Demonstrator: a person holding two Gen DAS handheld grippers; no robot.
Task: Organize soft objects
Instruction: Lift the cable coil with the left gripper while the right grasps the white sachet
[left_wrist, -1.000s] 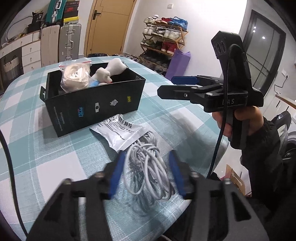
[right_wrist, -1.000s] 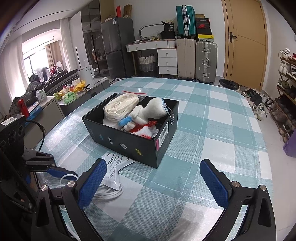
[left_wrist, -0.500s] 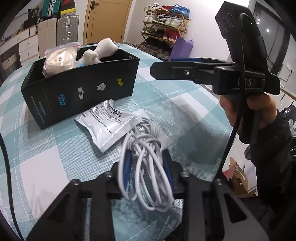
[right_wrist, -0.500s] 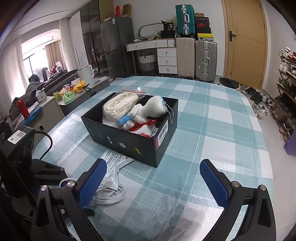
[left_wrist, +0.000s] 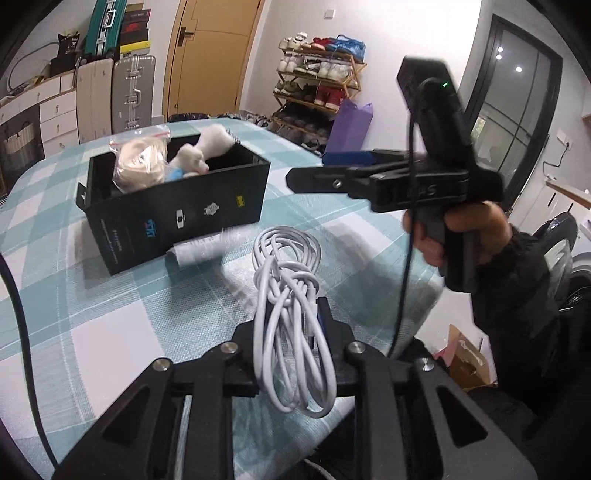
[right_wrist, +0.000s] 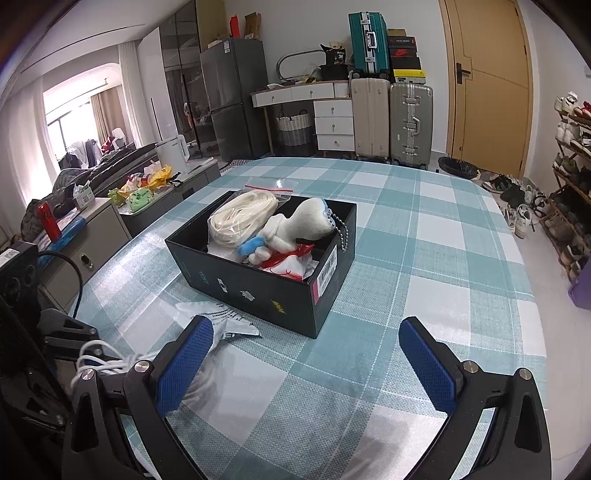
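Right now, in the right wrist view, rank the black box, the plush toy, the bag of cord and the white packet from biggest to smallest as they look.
1. black box
2. bag of cord and plush toy: look alike, no clear order
3. white packet, though partly hidden by a finger of the right gripper

Packet (right_wrist: 218, 322) lies before the box (right_wrist: 258, 284); toy (right_wrist: 295, 229) apparently inside.
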